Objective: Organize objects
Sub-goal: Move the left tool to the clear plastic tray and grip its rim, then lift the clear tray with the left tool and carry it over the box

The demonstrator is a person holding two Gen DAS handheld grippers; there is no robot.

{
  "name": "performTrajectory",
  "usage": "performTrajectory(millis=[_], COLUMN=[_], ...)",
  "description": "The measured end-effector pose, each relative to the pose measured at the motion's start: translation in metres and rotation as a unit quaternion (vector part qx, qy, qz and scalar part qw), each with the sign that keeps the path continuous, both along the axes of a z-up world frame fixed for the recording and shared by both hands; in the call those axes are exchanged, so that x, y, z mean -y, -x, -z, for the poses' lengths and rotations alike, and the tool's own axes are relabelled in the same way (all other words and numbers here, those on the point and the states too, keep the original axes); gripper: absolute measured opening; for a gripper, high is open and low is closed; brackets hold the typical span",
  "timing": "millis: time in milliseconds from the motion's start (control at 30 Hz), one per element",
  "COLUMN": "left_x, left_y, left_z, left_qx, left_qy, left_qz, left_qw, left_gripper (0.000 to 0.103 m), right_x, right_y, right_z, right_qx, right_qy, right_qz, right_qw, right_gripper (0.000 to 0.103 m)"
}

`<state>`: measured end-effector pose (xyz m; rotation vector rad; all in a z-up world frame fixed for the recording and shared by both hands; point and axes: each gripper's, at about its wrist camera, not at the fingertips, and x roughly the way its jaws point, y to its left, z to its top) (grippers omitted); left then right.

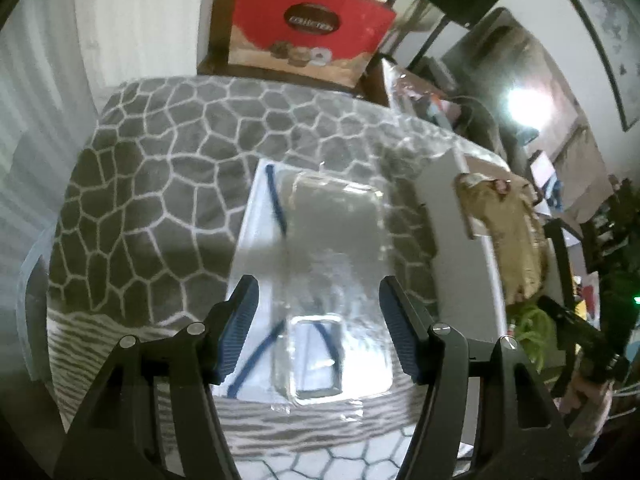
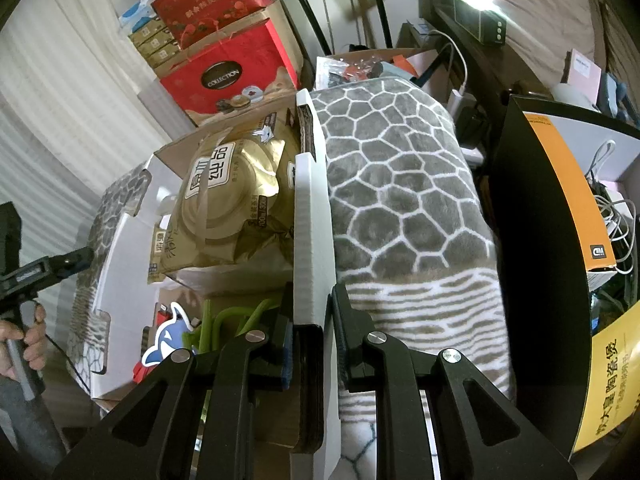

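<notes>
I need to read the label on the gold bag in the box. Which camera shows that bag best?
The right wrist view: the gold bag faces the camera there, its print large and sharp. The left wrist view catches it only small and blurred at the right edge.

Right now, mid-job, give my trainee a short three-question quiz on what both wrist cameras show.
1. True or false: the right gripper is closed on the white box flap.
2. What lies between the left gripper's open fingers? A) clear plastic package B) gold bag C) red gift box
3. Fill in: the gold bag sits inside the ____ box.

Key: 1 true; 2 A; 3 cardboard
</notes>
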<state>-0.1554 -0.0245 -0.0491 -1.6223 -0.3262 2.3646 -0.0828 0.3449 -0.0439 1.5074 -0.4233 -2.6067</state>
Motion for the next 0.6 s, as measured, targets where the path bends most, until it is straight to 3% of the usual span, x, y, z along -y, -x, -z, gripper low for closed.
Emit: performTrajectory(millis=[167,200,267,367,500,600], left_x=[-0.001,-0.002,-0.007,-0.013,-0.011,-0.009], left_y=[-0.001,-0.001,-0.003,-0.006,-0.006,-0.006], left_z=[0.016,0.017,0.022,0.023,0.021,0.014], left_qx=[0.005,0.005,0.008,-0.004,-0.005,-0.007], left_qy=[0.007,0.008,0.017,0.043,0.038,0.019], left_qz=[0.007,0.010,0.020,0.026,0.019,0.018], left_qw=[0.9999,0.9999,0.9996,0.9987,0.9991,0.9996], left_gripper=[0.054,0.051,0.030,0.016,0.004,0.004], right_x=[0.001,0.001,0.001,0.001,0.001,0.001], right_y=[0.001,0.001,0.000,0.001,0.001,0.000], right_z=[-0.001,-0.001,0.000,-0.001,-0.001,-0.001], right_qx=[0.000,0.000,0.000,0.000,0.000,0.000], right_qy=[0.001,0.000,0.000,0.001,0.000,-0.001], right_qz=[0.000,0.000,0.001,0.000,0.000,0.000], right_qw=[1.000,1.000,1.000,1.000,1.000,1.000], right_gripper=[0.016,0.016,0.016,0.016,0.016,0.016])
